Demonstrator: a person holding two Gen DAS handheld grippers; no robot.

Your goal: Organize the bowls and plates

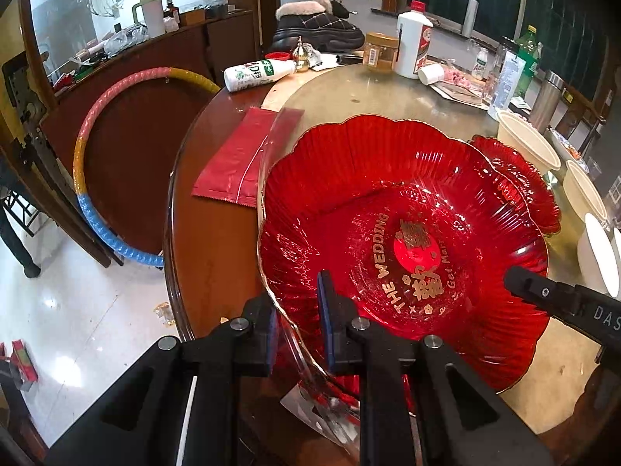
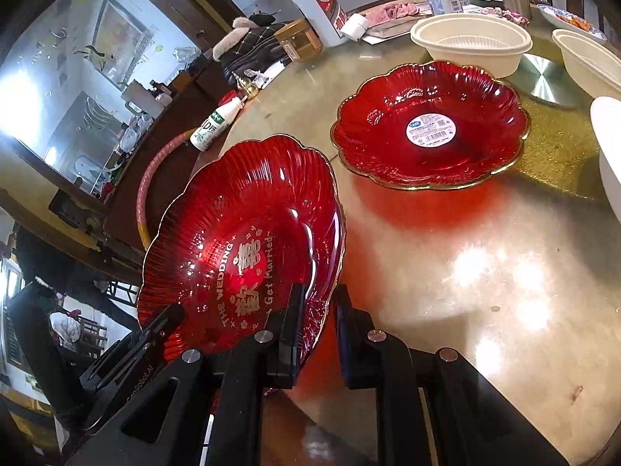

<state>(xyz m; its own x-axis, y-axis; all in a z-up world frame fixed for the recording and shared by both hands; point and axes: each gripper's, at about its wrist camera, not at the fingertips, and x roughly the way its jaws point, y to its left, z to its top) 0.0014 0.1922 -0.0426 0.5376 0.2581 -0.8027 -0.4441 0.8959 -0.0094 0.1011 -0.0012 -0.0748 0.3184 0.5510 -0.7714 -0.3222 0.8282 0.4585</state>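
A red scalloped glass plate with gold "THE WEDDING" lettering (image 1: 403, 233) (image 2: 240, 240) is held tilted above the round table. My left gripper (image 1: 299, 322) is shut on its near-left rim. My right gripper (image 2: 316, 330) is shut on its right rim; it shows as a black finger in the left wrist view (image 1: 543, 291). A second red plate with a white sticker (image 2: 431, 124) (image 1: 516, 178) lies flat on the table beyond. White bowls (image 2: 471, 42) (image 1: 528, 143) stand behind it.
The glass turntable (image 2: 485, 272) carries a white bottle (image 2: 318, 4), a jar (image 1: 380, 52), a lying milk bottle (image 1: 260, 73), a black boot (image 1: 318, 23) and food scraps. A red packet (image 1: 240, 159) lies at the table's left. A hoop (image 1: 97, 178) leans by the table.
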